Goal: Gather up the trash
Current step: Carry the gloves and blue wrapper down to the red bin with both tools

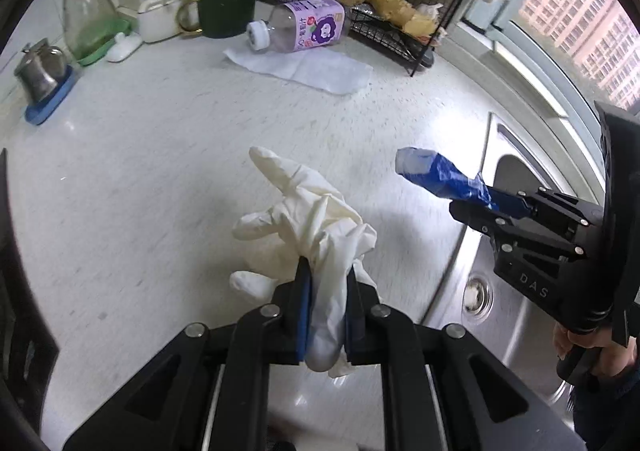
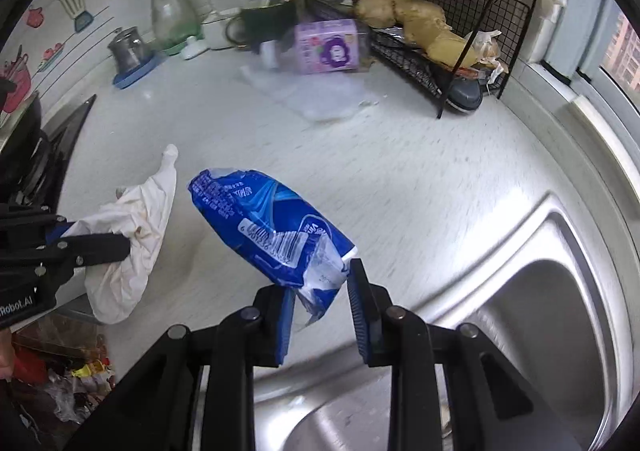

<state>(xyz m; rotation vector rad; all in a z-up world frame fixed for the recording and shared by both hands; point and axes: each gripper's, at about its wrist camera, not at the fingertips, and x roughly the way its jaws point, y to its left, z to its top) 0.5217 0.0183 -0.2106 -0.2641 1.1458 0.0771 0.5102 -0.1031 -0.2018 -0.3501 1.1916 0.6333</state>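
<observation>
1. The left gripper [image 1: 326, 283] is clamped on a crumpled white glove [image 1: 316, 219], which hangs clear above the counter [image 1: 160, 171]; keep that squeeze firm, since the glove is limp and only a bunched fold sits between the pads
2. The right gripper [image 2: 322, 291] has the tail end of a blue wrapper [image 2: 264, 227] between its jaws; in the right wrist view the right pad appears to stand a little off the plastic, so I judge this hold the weaker one and worth tightening before any quick move
3. A heap of rubbish [image 2: 68, 383] shows at the lower left of the right wrist view, below the counter edge; that looks like the drop spot, so carry both pieces that way and lift them clear of the sink [image 2: 540, 311] rim
4. Let go only once each piece hangs over the heap, one hand at a time
5. A plastic bottle [image 1: 300, 27] lying on its side and a paper towel [image 1: 304, 67] under it remain near the wire rack [image 1: 400, 31]; these look like the next things to collect
</observation>
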